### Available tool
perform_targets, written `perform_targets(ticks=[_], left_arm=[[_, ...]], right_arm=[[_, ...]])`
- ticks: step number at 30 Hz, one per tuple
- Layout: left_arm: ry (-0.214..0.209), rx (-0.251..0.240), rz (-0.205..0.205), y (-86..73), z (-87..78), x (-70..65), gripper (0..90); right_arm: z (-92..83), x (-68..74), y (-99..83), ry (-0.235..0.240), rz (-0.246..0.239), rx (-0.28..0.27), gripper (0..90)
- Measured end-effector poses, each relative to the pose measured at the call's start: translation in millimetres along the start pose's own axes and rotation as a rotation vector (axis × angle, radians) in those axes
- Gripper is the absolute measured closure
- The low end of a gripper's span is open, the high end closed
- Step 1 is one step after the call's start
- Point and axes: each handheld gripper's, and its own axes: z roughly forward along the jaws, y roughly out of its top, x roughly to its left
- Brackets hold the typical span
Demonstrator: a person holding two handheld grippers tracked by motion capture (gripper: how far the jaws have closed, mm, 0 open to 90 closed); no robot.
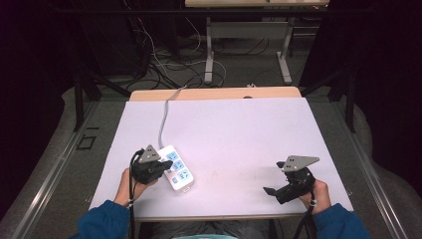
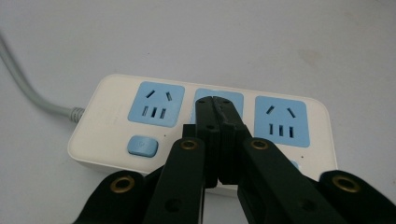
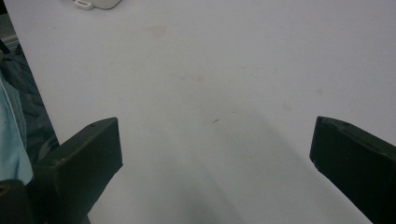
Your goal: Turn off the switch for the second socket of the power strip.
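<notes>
Centre of the high view, table (image 1: 239,129): white top, fills mid-frame.
Strip (image 1: 177,168): white power strip with blue sockets, lower left, lying flat, grey cord (image 1: 163,119) running up-frame.
Left gripper (image 2: 214,105): jaws pressed together, nothing between them, tips over the strip's middle socket (image 2: 233,105).
Right gripper (image 3: 215,140): jaws wide apart over bare table, lower right, well apart from strip.

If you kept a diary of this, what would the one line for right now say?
left tongs: shut, empty, tips over power strip's middle socket | right tongs: open, empty, above bare table | strip: flat, cord attached
</notes>
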Motion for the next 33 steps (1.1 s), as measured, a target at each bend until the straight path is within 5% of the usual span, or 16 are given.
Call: perform_targets(ticks=[12, 33], left_arm=[[-0.023, 0.053, -0.033, -3.9, 6.4, 4.5, 90.0], [-0.028, 0.059, -0.048, -4.6, 8.0, 4.9, 90.0]], right_arm=[[-0.5, -0.7, 0.4, 0.005, -0.012, 0.012, 1.6], [0.5, -0.6, 0.3, -0.007, -0.018, 0.004, 1.7]])
